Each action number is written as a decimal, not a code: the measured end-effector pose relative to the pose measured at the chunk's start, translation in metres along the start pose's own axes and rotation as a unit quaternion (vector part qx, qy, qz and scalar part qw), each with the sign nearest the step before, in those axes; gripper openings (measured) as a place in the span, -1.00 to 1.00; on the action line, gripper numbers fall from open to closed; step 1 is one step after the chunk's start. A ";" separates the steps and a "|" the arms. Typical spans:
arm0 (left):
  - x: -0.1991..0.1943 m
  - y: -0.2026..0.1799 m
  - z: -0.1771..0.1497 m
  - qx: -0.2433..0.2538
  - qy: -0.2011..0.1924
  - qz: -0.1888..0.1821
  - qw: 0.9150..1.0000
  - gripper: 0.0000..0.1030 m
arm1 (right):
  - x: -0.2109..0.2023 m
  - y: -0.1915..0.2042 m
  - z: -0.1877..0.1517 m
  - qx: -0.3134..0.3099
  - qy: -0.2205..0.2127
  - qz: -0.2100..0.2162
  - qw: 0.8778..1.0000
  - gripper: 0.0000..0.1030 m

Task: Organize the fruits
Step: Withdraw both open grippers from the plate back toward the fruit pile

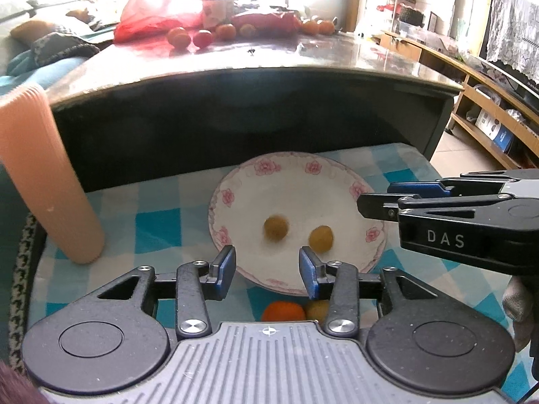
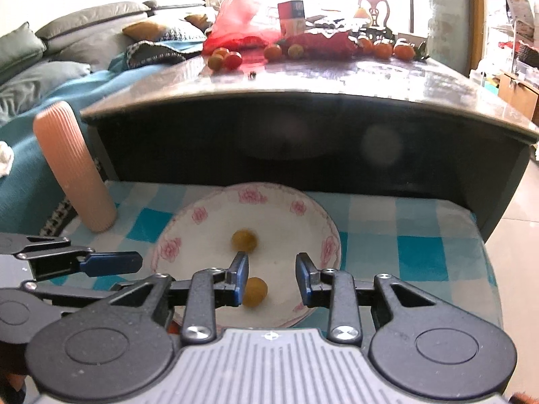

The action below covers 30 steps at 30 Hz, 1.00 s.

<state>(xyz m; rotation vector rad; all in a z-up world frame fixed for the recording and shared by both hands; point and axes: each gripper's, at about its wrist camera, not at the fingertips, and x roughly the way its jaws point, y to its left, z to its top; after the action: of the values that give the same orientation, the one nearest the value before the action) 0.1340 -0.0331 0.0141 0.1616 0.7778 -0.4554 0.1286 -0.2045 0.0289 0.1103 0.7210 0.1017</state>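
1. A white plate (image 1: 340,181) with pink flowers on its rim lies on a blue-and-white checked cloth (image 1: 161,222), just in front of a dark table (image 1: 269,64).
2. Two small yellow-green fruits rest on the plate, apart from each other: one (image 1: 276,228) nearer the plate's middle, the other (image 1: 321,238) closer to its near rim.
3. The left gripper (image 1: 267,271) hangs over the plate's near rim, jaws spread, nothing between its blue pads.
4. The right gripper (image 2: 272,277) also hangs over the plate's near part, jaws parted and empty; one yellow-green fruit (image 2: 255,291) lies on the plate just beside its left pad, the other (image 2: 244,240) beyond it.
5. Off the plate, just past its near rim, an orange fruit (image 1: 283,311) and a yellowish fruit (image 1: 317,309) sit on the cloth, partly hidden by the left gripper.
6. A ribbed pink cylinder (image 1: 50,181) stands to the left of the plate.
7. Beyond the plate, on the table's far side, more orange and red fruits (image 1: 202,37) lie beside a red plastic bag (image 1: 145,20).
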 end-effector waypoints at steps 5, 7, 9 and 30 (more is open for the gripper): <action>-0.022 0.005 -0.004 -0.010 -0.003 -0.002 1.000 0.00 | -0.017 0.009 0.003 -0.003 -0.003 -0.001 1.000 -0.10; -0.031 0.006 -0.008 -0.013 -0.003 0.000 1.000 0.01 | -0.024 0.013 0.003 -0.005 -0.004 0.000 1.000 -0.10; -0.041 0.009 -0.013 -0.020 -0.003 -0.001 1.000 0.01 | -0.034 0.018 0.003 -0.006 -0.006 0.004 1.000 -0.10; -0.079 0.028 -0.071 -0.034 0.029 0.001 0.999 0.06 | -0.099 0.042 -0.052 0.021 0.012 0.025 0.999 -0.09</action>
<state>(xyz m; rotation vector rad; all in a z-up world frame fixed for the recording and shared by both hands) 0.0523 0.0399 0.0192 0.1127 0.8481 -0.4233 0.0181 -0.1728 0.0603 0.1673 0.7453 0.1365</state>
